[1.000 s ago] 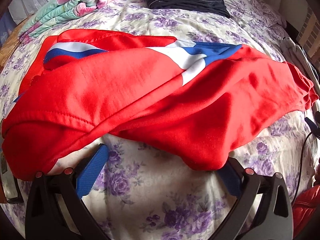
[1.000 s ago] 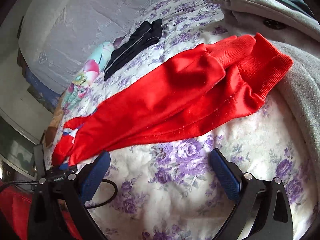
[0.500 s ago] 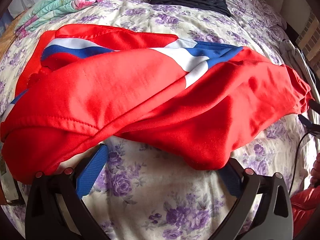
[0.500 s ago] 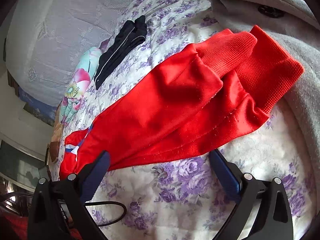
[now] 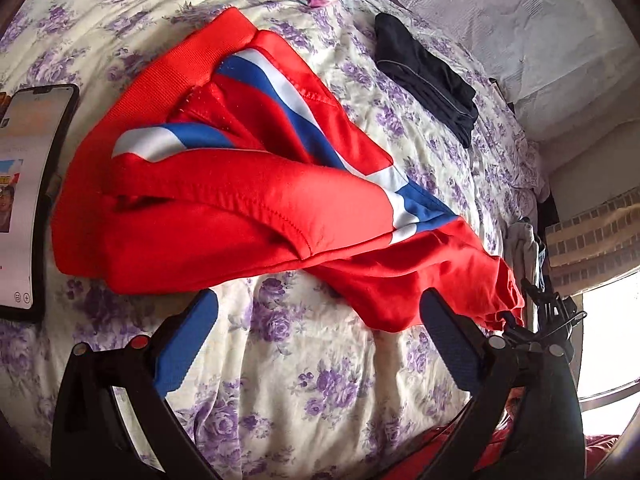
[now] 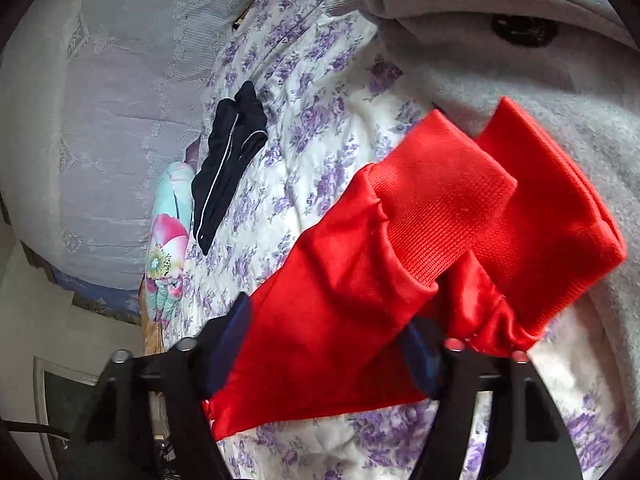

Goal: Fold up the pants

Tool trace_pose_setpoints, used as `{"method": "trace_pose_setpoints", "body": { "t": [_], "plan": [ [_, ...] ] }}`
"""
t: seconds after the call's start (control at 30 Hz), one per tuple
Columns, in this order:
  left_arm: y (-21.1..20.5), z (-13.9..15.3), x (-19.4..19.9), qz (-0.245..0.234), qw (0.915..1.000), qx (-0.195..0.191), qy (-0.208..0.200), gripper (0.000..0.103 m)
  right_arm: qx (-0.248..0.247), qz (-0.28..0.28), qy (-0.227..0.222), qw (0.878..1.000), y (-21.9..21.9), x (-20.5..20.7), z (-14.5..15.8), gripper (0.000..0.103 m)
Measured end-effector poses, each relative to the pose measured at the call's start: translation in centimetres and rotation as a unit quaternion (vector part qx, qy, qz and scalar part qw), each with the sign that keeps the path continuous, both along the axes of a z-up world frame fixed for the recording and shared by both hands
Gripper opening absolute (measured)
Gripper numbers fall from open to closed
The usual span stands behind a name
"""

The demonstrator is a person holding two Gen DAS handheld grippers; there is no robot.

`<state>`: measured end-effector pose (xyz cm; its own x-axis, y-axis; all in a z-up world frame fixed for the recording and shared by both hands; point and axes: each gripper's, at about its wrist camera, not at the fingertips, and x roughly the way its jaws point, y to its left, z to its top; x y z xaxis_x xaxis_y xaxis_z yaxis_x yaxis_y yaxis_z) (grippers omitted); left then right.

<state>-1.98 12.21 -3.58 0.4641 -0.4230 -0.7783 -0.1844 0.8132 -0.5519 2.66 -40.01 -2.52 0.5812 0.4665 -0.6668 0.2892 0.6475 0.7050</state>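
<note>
Soft, slippery red pants (image 6: 340, 300) lie between the right hand-held gripper (image 6: 332, 344)'s wide fingers near the ribbed cuffs (image 6: 440, 208), likely firmest hold; left hand-held gripper (image 5: 320, 332) wide, empty.

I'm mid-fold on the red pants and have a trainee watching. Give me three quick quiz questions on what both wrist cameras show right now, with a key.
1. True or false: the left gripper is clamped on the red pants.
2. Which part of the pants lies between the right gripper's fingers? A) the waistband B) a leg near the ribbed cuffs C) the striped panel
3. Fill in: a ____ lies on the floral bedspread left of the pants' waistband.

Key
1. False: it is open over bare bedspread, beside the pants.
2. B
3. Phone, screen lit.
</note>
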Motion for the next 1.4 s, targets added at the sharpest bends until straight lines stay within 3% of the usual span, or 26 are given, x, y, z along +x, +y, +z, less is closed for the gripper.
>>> {"method": "trace_pose_setpoints", "body": {
  "t": [0.03,0.1,0.33,0.47,0.53,0.6,0.67,0.7,0.73,0.87,1.0,1.13,1.17,1.2,1.23,1.3,1.4],
  "plan": [
    [0.3,0.0,-0.1,0.005,1.0000,-0.003,-0.001,0.098,-0.011,0.010,-0.009,1.000,0.3,0.2,0.5,0.024],
    [0.8,0.1,-0.1,0.016,0.9998,-0.009,-0.001,0.098,-0.035,0.028,-0.034,0.998,0.6,0.0,2.1,0.008],
    [2.0,0.6,-0.3,0.016,0.9998,-0.005,0.006,0.098,-0.074,0.034,-0.076,0.994,-0.7,-5.6,7.5,0.007],
    [2.4,0.1,0.3,0.004,0.9996,-0.019,0.022,0.098,-0.088,0.001,-0.037,0.995,-2.8,-9.7,6.8,0.007],
    [2.8,-0.3,0.8,0.007,0.9991,-0.030,0.029,0.098,-0.059,-0.030,-0.012,0.998,-4.1,-11.5,5.3,0.011],
    [3.5,-0.7,1.2,0.022,0.9971,-0.064,0.037,0.098,-0.033,-0.055,-0.015,0.998,-4.5,-12.7,4.8,0.012],
    [4.2,-1.2,1.5,0.043,0.9929,-0.101,0.046,0.098,-0.027,-0.060,-0.023,0.998,-3.8,-12.7,4.8,0.028],
    [4.6,-1.6,1.6,0.055,0.9894,-0.123,0.054,0.098,-0.025,-0.058,-0.027,0.998,-3.3,-12.5,4.9,0.050],
    [4.8,-2.0,1.5,0.066,0.9851,-0.147,0.061,0.098,-0.024,-0.055,-0.032,0.998,-2.7,-12.3,5.1,0.062],
    [4.8,-3.8,-0.4,0.109,0.9622,-0.234,0.087,0.098,-0.039,-0.023,-0.052,0.998,-0.3,-11.2,6.2,0.062],
    [5.1,-4.1,-0.7,0.149,0.9544,-0.249,0.070,0.098,-0.062,0.009,-0.055,0.997,1.1,-9.9,6.8,0.062],
    [6.2,-4.5,0.2,0.203,0.9370,-0.281,0.042,0.096,-0.047,0.015,-0.055,0.997,1.1,-8.8,7.0,0.063],
    [6.3,-4.1,0.4,0.205,0.9369,-0.281,0.032,0.087,-0.043,0.017,-0.057,0.997,1.3,-8.6,7.1,0.063],
    [6.4,-3.6,0.4,0.201,0.9409,-0.272,0.024,0.064,-0.042,0.022,-0.061,0.997,1.4,-8.2,7.3,0.063],
    [6.4,-3.2,0.4,0.194,0.9455,-0.261,0.019,0.054,-0.046,0.028,-0.066,0.996,1.7,-7.8,7.6,0.063],
    [6.8,-2.4,-0.4,0.188,0.9486,-0.254,-0.003,0.023,-0.057,0.043,-0.073,0.995,2.4,-6.9,7.9,0.063],
    [7.5,-1.8,-1.4,0.188,0.9475,-0.258,-0.016,0.019,-0.059,0.056,-0.074,0.994,3.1,-5.7,7.8,0.063]
  ]
}}
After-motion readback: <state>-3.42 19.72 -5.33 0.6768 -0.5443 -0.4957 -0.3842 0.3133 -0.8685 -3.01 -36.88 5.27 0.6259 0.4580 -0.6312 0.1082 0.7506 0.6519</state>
